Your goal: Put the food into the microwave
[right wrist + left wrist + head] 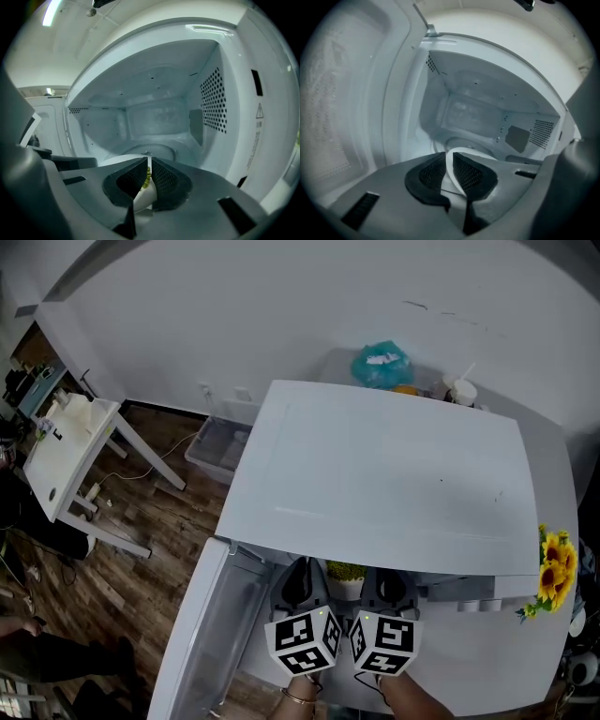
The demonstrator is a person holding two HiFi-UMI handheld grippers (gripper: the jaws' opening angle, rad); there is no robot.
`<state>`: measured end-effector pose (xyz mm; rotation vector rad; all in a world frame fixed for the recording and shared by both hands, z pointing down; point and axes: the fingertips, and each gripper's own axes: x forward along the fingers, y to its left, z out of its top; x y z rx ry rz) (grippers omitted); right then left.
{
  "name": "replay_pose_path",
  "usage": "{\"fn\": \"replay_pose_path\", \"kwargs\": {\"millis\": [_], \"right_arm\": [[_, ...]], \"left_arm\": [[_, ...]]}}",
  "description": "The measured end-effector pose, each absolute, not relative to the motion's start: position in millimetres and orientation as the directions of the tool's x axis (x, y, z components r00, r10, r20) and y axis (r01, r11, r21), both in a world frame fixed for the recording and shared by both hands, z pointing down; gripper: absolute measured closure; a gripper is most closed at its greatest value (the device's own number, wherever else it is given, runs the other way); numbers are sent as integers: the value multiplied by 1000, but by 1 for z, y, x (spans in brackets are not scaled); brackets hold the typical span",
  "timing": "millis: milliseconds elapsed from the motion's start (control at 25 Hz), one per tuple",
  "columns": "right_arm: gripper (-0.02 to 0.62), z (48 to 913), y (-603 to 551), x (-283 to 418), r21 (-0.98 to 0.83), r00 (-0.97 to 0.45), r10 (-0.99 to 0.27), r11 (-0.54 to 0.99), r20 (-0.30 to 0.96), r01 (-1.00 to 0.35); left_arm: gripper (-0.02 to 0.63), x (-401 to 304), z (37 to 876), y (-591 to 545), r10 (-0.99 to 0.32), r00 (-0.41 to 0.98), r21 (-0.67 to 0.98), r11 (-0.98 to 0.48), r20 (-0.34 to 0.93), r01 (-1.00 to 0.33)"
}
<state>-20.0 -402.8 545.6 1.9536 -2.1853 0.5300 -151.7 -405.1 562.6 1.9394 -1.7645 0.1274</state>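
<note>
Close to the right of the right claw (386,585), a bunch of yellow sunflowers (555,568) stands at the edge of the grey surface (553,474). Well ahead of both claws, a crumpled teal bag (381,364) sits with a white cup (460,390) near it on the right. Far out to the left of the left claw (302,579), a white surface on slanted legs (70,451) stands on the wood floor (141,521), and a clear plastic bin (217,448) lies between it and that claw.

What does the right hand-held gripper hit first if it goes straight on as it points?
Nothing near: the right hand-held gripper, clamped on the white bowl, faces the open microwave cavity; probably the turntable first, depth unclear.
</note>
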Motion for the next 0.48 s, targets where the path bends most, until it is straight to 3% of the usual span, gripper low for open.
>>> {"fn": "replay_pose_path", "kwargs": {"millis": [160,480], "right_arm": [[558,549,-403,-15,-245,-143,-924,56,354,-968],[558,537,-391,-13,-203,-161,-933,98,323,-974]], "left_arm": [[589,-159,564,-408,-909,124,332,17,398,-943],[588,-155,559,-387,-911,124,325,12,394,-946]]}}
